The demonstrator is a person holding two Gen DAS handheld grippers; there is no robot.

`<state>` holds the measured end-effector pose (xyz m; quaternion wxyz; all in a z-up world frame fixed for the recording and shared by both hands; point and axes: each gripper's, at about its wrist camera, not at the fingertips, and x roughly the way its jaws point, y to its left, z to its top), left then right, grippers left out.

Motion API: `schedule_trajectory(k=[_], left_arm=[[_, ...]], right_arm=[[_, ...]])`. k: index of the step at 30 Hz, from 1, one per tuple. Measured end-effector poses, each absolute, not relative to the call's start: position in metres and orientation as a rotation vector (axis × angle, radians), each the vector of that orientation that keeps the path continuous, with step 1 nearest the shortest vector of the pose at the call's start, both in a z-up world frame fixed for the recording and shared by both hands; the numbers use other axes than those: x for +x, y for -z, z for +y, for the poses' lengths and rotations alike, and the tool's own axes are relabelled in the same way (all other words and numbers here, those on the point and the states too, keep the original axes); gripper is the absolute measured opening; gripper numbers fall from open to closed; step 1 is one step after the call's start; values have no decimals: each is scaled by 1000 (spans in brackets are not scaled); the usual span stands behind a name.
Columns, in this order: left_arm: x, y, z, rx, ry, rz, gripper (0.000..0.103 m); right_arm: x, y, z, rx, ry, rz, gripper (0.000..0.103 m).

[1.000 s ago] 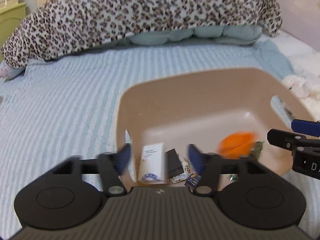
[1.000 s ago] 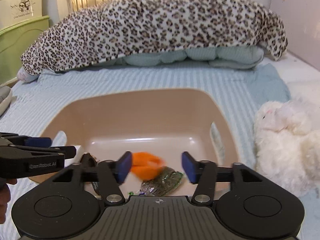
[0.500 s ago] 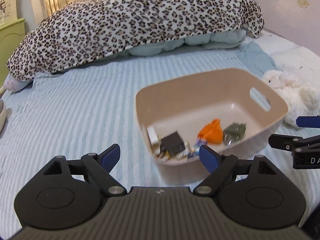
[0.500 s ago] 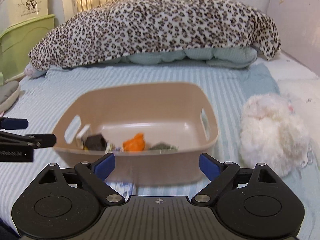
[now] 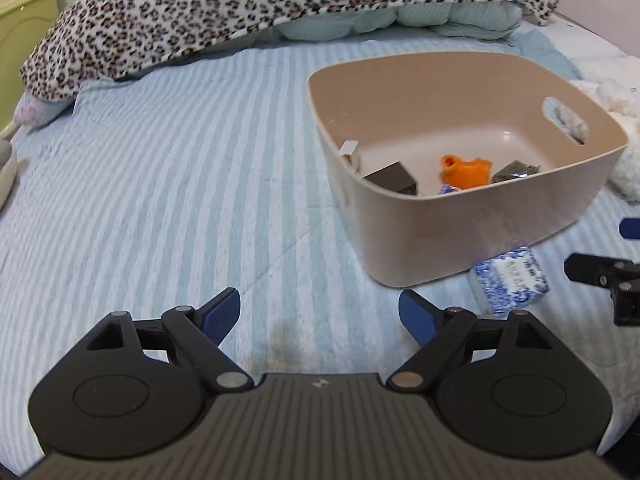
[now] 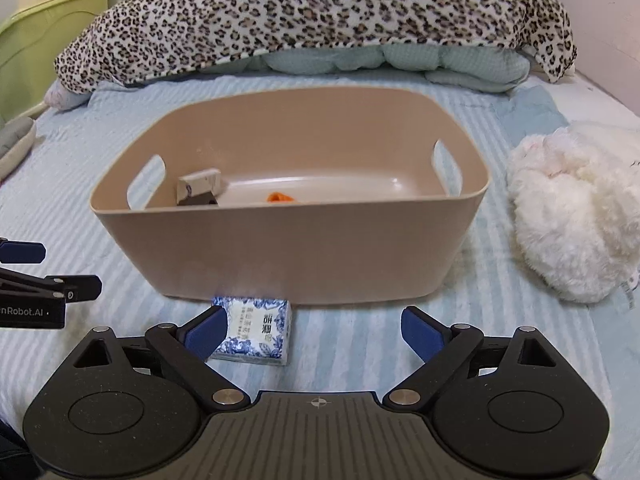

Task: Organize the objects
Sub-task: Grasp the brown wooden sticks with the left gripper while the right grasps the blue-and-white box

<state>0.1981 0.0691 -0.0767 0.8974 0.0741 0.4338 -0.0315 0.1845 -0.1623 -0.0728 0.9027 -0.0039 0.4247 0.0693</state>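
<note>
Striped blue bed [image 5: 160, 184] with a leopard-print blanket [image 6: 312, 20] at its far end. Beige bin [image 6: 288, 248] rests on the bed, holding an orange item [image 5: 466, 170], a dark box [image 5: 390, 178] and a white box [image 6: 199, 184]. White plush toy [image 6: 576, 216] lies beside it. Blue-and-white tissue pack [image 6: 256, 330] lies just before the bin. Left gripper [image 5: 320, 314]: jaws wide apart, empty. Right gripper [image 6: 314, 330]: jaws opening, wide, gripping nothing.
</note>
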Motion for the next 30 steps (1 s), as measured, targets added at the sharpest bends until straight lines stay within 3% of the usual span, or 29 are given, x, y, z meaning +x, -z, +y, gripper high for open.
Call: schedule_trajectory(k=[10,25,30], left_arm=[[211,114,78,151,6,1004,87],[214,122,93,118,-47,1039,87],[214,123,95,104,-41,1045,87]], right_arm=[[198,106,-154,13,-148,941,95],[225,121,-129,77,-188,1000,96],[226,132,-118,-20,-150,1021,96]])
